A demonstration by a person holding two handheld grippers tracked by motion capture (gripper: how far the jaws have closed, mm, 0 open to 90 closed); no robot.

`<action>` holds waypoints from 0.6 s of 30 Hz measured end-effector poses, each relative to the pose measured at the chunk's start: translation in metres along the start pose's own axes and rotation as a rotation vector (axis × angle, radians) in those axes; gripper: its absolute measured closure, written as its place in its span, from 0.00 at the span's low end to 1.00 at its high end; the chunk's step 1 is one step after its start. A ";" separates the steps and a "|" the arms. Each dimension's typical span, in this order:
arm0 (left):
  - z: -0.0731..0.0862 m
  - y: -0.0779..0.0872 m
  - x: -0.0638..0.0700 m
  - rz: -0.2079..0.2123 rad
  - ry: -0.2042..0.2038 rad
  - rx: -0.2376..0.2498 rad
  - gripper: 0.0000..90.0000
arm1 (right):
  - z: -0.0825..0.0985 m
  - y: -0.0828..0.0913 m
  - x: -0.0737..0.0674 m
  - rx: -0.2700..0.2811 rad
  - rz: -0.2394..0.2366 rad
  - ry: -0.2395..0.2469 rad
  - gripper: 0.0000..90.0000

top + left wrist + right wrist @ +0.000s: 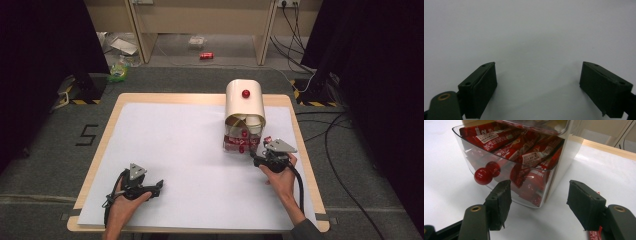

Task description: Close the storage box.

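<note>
the right gripper point(537, 205), jaws standing wide and empty, is facing the clear drawer point(506, 170) of red packets point(524, 150) at the table's far right, aligned to reach it; the left gripper point(537, 87), equally wide, is waiting near left.

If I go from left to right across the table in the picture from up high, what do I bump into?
Left gripper → clear drawer of red packets under the cream container → right gripper.
</note>
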State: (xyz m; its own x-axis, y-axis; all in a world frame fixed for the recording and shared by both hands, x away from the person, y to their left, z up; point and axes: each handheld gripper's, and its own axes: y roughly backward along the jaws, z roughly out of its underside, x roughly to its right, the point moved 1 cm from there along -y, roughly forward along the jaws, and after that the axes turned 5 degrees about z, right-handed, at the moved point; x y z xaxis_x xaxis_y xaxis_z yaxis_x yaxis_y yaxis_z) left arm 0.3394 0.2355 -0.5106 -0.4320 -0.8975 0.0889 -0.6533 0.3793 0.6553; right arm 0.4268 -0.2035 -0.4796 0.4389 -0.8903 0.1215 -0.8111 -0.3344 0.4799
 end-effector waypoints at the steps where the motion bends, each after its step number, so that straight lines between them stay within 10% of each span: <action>1: 0.000 0.000 0.000 0.000 0.000 0.000 0.15 | 0.000 0.000 0.000 -0.001 0.000 -0.001 0.40; 18: 0.000 0.000 0.000 0.000 0.000 0.000 0.15 | -0.002 -0.005 0.002 0.003 0.007 -0.004 0.40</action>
State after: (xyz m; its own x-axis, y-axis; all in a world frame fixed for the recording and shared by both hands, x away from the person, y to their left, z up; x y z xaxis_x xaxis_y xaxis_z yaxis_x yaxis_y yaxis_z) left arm 0.3394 0.2355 -0.5106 -0.4320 -0.8975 0.0889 -0.6531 0.3793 0.6554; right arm 0.4320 -0.2031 -0.4801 0.4319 -0.8937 0.1211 -0.8150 -0.3292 0.4768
